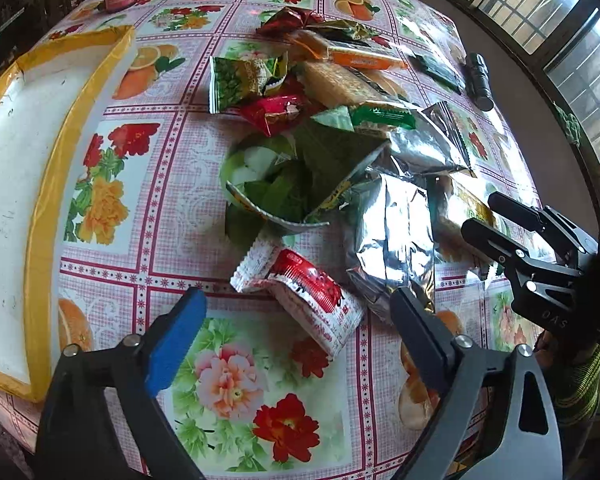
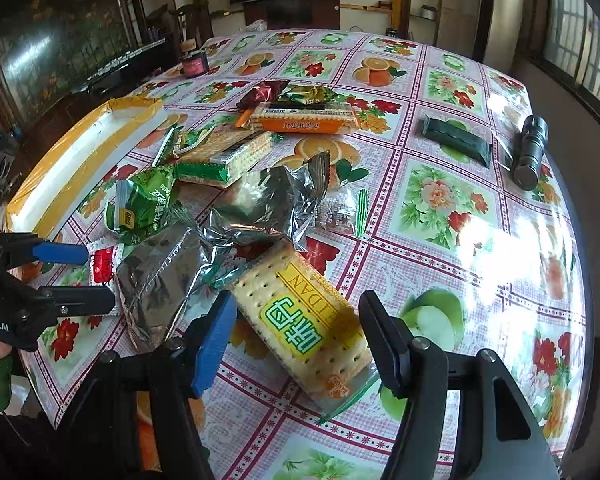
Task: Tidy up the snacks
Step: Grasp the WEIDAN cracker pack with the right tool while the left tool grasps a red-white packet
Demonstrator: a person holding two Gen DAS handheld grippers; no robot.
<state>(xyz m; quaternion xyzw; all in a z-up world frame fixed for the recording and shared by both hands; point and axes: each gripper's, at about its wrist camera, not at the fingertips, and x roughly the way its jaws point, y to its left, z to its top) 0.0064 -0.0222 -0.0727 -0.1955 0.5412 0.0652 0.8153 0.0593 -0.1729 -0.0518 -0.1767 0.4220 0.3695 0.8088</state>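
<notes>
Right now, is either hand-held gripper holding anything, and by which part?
Nothing held. Left hand-held gripper is open over the red sachet; right hand-held gripper is open around the cracker pack, pads apart from it.

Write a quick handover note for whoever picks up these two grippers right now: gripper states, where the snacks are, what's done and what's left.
Left hand-held gripper: open, empty, over the red-and-white packet.
Right hand-held gripper: open, either side of the cracker pack, pads not pressing on it.
Snacks: all in a loose pile mid-table; a dark green bar lies apart beside a flashlight.
Tray at the left edge holds no snacks.
Done: nothing sorted yet.
Left: move every snack to the tray, presumably.
</notes>
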